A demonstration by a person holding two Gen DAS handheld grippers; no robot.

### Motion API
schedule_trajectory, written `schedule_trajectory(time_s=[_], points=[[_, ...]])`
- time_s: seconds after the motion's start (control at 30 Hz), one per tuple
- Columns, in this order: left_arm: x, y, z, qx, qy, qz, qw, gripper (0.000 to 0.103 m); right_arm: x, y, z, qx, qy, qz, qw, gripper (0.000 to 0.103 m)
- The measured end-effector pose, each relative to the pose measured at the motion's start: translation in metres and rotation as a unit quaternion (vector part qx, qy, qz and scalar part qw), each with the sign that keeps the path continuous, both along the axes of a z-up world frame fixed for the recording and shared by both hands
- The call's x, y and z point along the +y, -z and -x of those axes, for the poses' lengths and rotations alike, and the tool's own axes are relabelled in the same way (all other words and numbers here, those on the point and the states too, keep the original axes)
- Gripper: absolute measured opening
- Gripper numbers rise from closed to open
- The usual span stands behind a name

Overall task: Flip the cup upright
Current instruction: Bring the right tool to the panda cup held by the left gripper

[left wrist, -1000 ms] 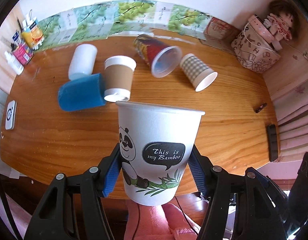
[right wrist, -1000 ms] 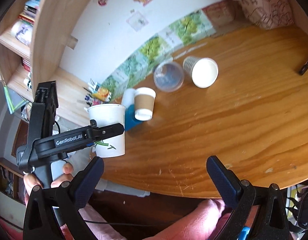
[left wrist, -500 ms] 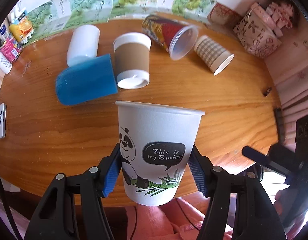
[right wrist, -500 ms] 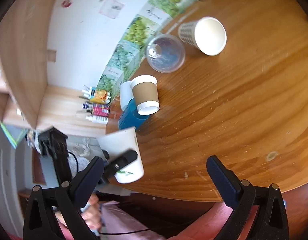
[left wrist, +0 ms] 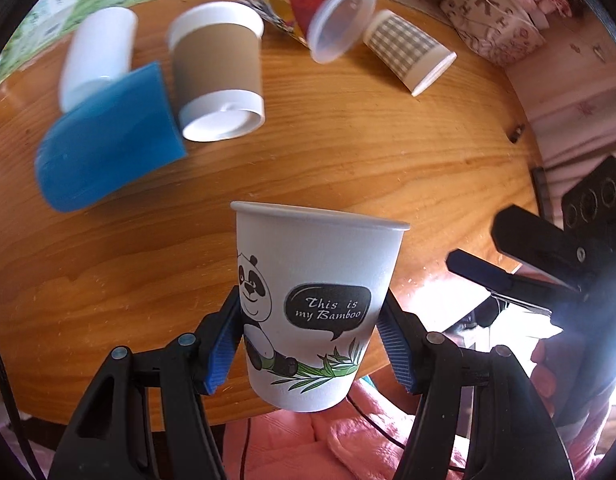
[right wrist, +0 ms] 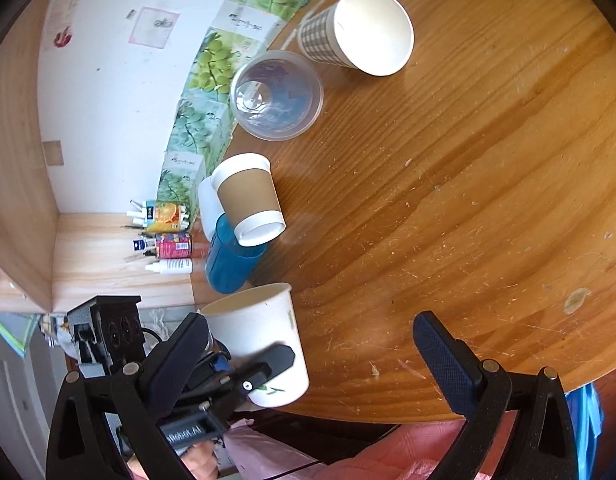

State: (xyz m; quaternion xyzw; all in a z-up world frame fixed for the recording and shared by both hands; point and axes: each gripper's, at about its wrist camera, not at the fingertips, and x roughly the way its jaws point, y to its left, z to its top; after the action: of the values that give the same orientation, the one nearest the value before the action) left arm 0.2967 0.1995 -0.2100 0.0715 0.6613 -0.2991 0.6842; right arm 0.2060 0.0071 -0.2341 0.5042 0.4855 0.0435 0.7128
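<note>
Here, my left gripper [left wrist: 314, 344] gripped the panda cup [left wrist: 314, 304] low on its wall, blue pads [left wrist: 223, 350] on either side, mouth up, at the table's [left wrist: 388, 168] near edge and apparently still off the wood. My right gripper [right wrist: 312, 364] stood wide and held nothing. To finish well, I judged, the cup needed lowering straight until its base sat flat, clear of the edge, before I eased the pads apart evenly. Beyond lay a blue cup [left wrist: 107, 144] on its side, a sleeved cup [left wrist: 219, 76] base up, a clear cup [left wrist: 332, 20] and a checked cup [left wrist: 408, 50].
</note>
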Motion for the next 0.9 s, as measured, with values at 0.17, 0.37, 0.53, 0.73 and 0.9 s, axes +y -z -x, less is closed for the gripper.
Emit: schedule_trajectory(time_s=[0.17, 0.37, 0.53, 0.73, 0.9], points=[[-0.009, 0.005, -0.001, 0.014, 0.040, -0.008, 0.9991, 0.068, 0.006, 0.005, -0.010, 0.011, 0.004, 0.000, 1.000, 0.103], [-0.018, 0.005, 0.001, 0.008, 0.083, -0.015, 0.9964, 0.073, 0.014, 0.008, -0.016, 0.034, 0.003, 0.033, 0.999, 0.103], [-0.019, 0.000, 0.002, -0.006, 0.116, -0.021, 0.9930, 0.075, 0.017, 0.011, -0.019, 0.044, 0.006, 0.049, 0.998, 0.103], [-0.011, -0.008, -0.002, -0.012, 0.127, -0.011, 0.9917, 0.075, 0.024, 0.015, -0.025, 0.045, 0.021, 0.033, 0.998, 0.103], [0.005, -0.017, -0.003, -0.025, 0.133, 0.002, 0.9909, 0.075, 0.037, 0.013, -0.034, 0.050, 0.007, 0.045, 0.998, 0.103]])
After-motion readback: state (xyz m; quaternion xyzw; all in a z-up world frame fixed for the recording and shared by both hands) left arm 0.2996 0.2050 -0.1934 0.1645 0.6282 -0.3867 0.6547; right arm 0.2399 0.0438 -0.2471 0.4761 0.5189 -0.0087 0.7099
